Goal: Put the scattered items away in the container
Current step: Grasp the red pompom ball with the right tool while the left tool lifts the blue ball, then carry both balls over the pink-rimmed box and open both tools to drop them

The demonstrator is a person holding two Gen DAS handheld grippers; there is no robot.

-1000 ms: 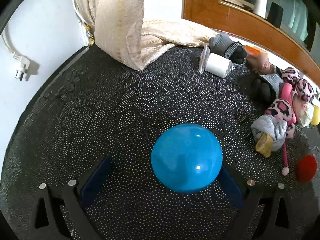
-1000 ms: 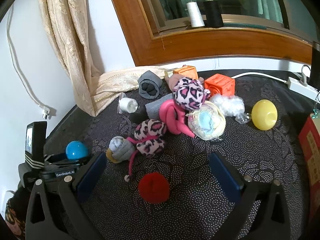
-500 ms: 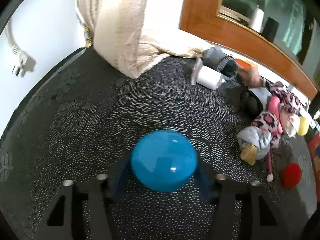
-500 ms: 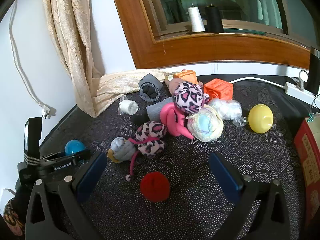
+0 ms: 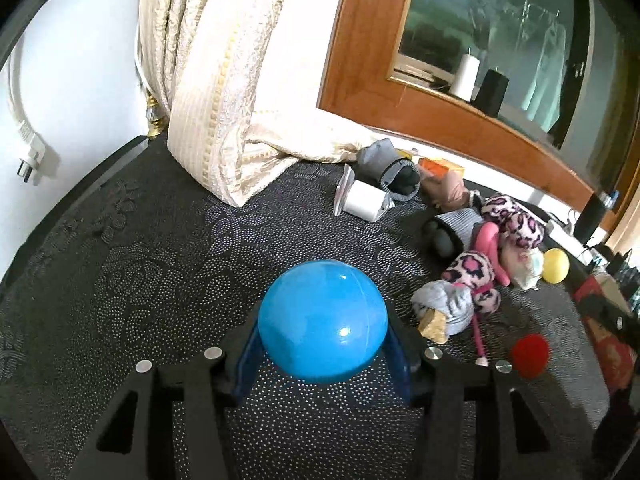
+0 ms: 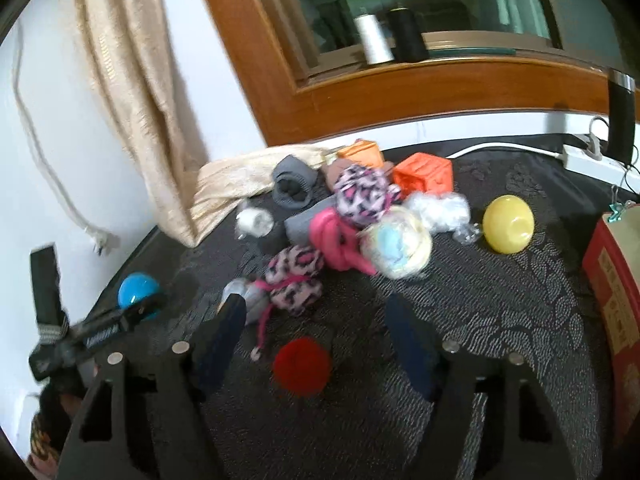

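The left claw (image 5: 322, 354) is clamped on the blue ball (image 5: 322, 321), its blue pads pressing both sides, ball held clear above the dark patterned bench (image 5: 152, 264). At its two o'clock lies the pile of rolled socks (image 5: 474, 280), with a yellow ball (image 5: 555, 265) beyond.

The right claw (image 6: 314, 344) is closing, jaws still apart, with the red pom-pom (image 6: 302, 365) between them and untouched. At twelve o'clock sit the leopard-print socks (image 6: 362, 196), an orange cube (image 6: 424, 174) behind; at three o'clock stands the red box (image 6: 612, 300).
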